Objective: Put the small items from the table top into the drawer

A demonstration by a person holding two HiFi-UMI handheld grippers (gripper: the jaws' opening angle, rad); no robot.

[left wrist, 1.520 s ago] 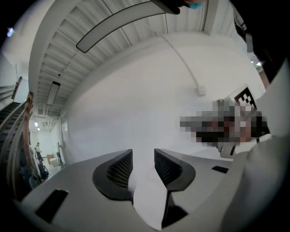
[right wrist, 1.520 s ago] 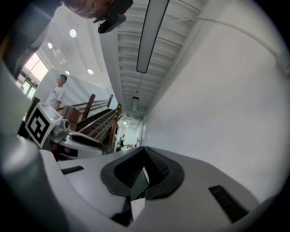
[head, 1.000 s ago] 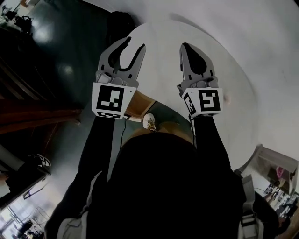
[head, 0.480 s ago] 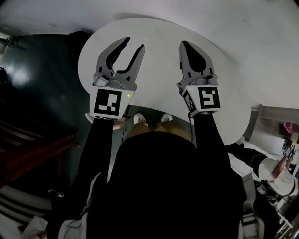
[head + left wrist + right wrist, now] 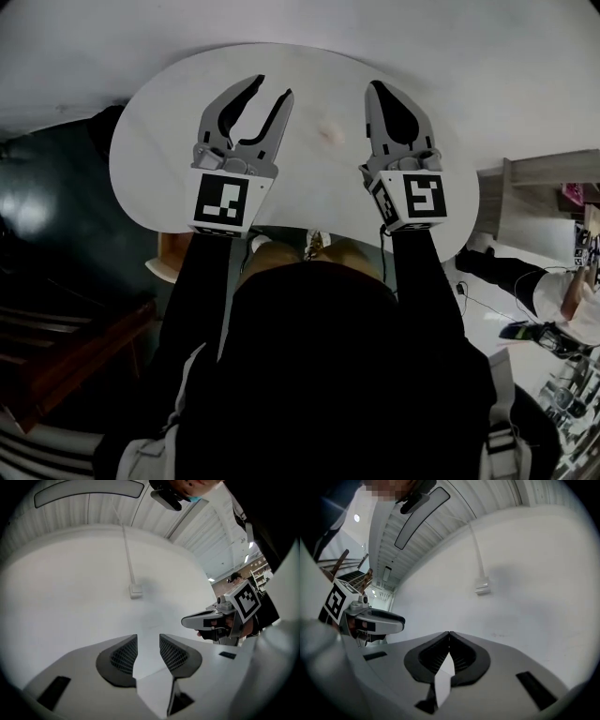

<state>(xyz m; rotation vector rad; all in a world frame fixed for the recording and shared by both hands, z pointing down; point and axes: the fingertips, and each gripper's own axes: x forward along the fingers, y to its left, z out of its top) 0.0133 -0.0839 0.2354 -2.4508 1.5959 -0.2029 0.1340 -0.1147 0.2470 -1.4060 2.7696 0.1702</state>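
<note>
In the head view the left gripper (image 5: 270,89), jaws spread, and the right gripper (image 5: 377,92), jaws pressed together, hover empty over the white table (image 5: 150,141) beside one small pale item (image 5: 330,134), and both gripper views show only bare wall (image 5: 84,597) past empty jaws, so I judge nothing is stowed yet.
</note>
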